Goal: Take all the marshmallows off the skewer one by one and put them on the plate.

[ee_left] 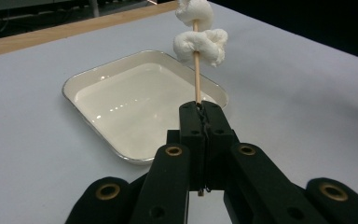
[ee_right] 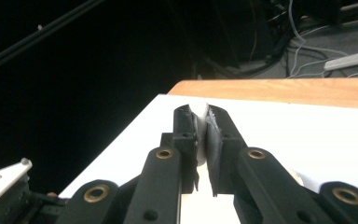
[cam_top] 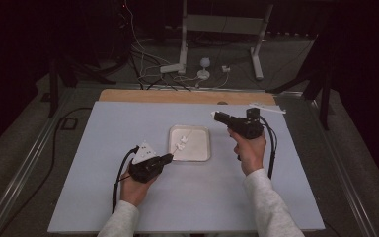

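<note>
The left tongs (ee_left: pixel 200 112) are clamping the lower end of a thin wooden skewer (ee_left: pixel 196 77), jaws pressed tight together on it. The skewer is rising away from the tongs with two white marshmallow pieces (ee_left: pixel 200 43) threaded near its far end, and it is hanging over the near right corner of a shallow cream tray (ee_left: pixel 93 81).

In the high view the tray (cam_top: pixel 202 148) is sitting near the middle of the pale bench (cam_top: pixel 103 197), with the left tongs (cam_top: pixel 168 158) lying just at its near left edge and the skewer (cam_top: pixel 183 140) slanting across it.

The right tongs (ee_right: pixel 203 122) are pinching a small white piece (ee_right: pixel 199 121) between their tips. In the high view these tongs (cam_top: pixel 217 116) are hovering just past the tray's far right corner, near the bench's far edge with its wooden strip (cam_top: pixel 177 96). Bare bench surface is lying open on all sides of the tray.
</note>
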### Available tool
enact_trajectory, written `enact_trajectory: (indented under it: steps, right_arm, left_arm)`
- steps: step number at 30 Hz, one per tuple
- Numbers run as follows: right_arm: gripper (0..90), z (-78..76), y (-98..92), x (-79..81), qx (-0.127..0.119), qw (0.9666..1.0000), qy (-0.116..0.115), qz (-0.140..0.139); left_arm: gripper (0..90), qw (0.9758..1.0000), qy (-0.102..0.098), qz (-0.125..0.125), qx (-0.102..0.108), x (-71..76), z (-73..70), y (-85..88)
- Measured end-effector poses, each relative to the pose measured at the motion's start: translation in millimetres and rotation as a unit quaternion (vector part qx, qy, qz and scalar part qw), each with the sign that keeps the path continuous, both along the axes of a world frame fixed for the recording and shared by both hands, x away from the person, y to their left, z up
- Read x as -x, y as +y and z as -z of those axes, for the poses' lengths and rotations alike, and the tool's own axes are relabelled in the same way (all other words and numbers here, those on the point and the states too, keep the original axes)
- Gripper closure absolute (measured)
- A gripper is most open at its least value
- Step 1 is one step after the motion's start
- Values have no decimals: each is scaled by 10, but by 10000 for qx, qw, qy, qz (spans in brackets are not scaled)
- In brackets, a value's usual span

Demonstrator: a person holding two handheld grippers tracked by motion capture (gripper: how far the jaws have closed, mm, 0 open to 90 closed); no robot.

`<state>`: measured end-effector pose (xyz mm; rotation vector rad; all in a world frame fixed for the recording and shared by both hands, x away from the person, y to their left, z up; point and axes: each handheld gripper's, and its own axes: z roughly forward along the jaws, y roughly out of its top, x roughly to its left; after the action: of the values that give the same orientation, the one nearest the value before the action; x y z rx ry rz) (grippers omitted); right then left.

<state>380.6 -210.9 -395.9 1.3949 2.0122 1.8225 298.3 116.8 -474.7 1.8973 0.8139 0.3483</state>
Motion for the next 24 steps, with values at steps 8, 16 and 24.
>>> enact_trajectory:
  steps: [8,16,24]
  right_arm:
    - [819,181,192,-70,434,9988,190,-91]
    - [810,447,410,-132,1039,9931,500,-215]
    - [575,699,546,-210,1430,9852,900,-290]
  left_arm:
    - [900,9998,27,-158,147,-21,-16,66]
    - [900,9991,73,-305,276,-36,-23,128]
    - [900,9989,131,-348,282,-51,-6,144]
